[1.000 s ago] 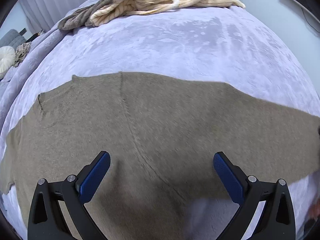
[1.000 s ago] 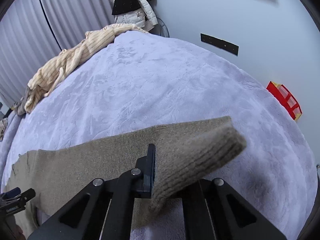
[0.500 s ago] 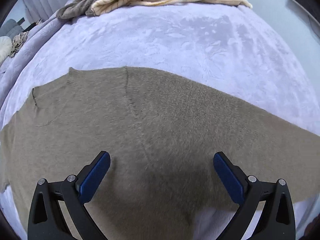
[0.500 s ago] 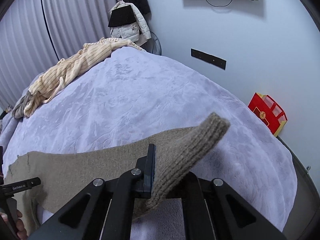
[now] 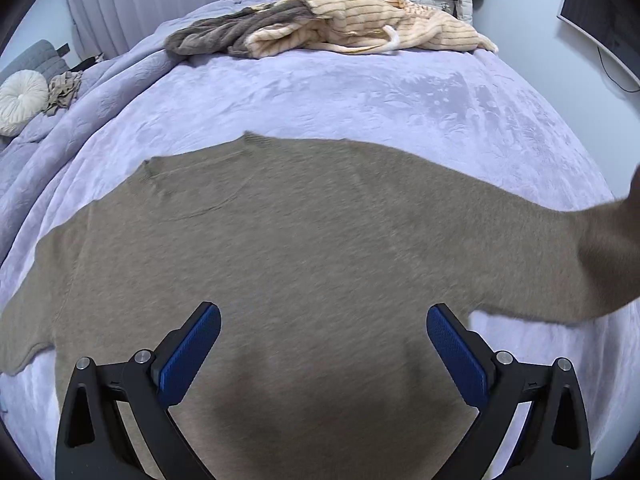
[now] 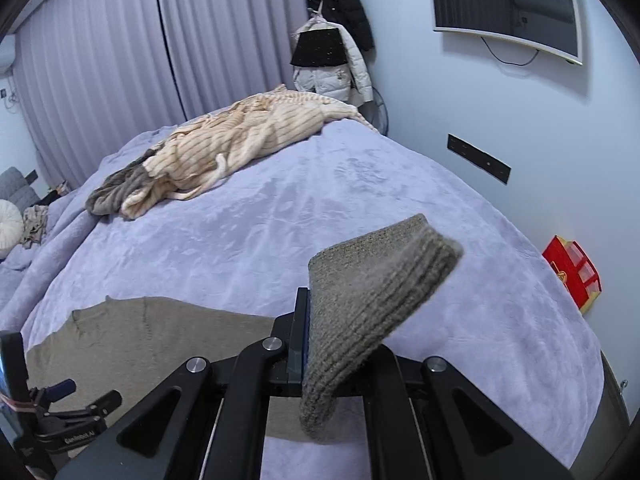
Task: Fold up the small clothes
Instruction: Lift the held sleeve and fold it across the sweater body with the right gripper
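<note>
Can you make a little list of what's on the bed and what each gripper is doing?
surface: bed with lilac blanket
main garment: brown sweater, spread flat
lifted part: sleeve cuff, off the bed
right hand-held gripper: shut on the cuff
left hand-held gripper: open above the sweater, holding nothing
other clothes: striped cream garment and grey garment, heaped at the far edge

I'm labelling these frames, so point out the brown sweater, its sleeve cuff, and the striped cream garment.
brown sweater (image 5: 304, 240), left wrist view, middle of its flat body.
sleeve cuff (image 6: 372, 292), right wrist view, ribbed end held in the right claw.
striped cream garment (image 6: 244, 136), right wrist view, middle of the heap.
</note>
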Motion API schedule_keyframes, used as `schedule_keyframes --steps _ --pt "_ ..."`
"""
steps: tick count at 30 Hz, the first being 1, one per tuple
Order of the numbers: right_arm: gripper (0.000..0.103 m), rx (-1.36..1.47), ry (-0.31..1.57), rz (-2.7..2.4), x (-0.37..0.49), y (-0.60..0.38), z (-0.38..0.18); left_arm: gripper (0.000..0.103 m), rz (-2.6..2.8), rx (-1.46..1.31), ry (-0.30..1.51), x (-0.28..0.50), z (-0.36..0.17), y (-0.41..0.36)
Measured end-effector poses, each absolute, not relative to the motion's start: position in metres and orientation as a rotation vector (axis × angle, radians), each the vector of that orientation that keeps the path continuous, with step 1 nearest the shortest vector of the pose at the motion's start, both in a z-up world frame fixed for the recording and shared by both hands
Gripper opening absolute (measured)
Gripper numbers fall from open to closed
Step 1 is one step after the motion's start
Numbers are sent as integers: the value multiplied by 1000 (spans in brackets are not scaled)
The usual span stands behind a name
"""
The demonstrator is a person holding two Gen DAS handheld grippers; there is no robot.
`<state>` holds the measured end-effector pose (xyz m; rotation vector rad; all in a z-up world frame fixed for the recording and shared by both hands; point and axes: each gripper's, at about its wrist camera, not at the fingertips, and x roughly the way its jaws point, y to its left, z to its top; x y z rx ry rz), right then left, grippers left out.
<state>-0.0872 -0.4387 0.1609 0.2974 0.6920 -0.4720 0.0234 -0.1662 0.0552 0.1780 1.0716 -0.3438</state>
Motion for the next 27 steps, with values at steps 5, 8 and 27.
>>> schedule_keyframes --steps 5,8,27 --pt "5 266 693 -389 -53 -383 171 103 -318 144 1078 18 51 -118" --pt "5 251 691 -342 -36 -352 176 103 -305 126 1073 16 51 -92" --pt "5 104 760 -201 21 -206 165 103 -247 -20 1117 15 27 18"
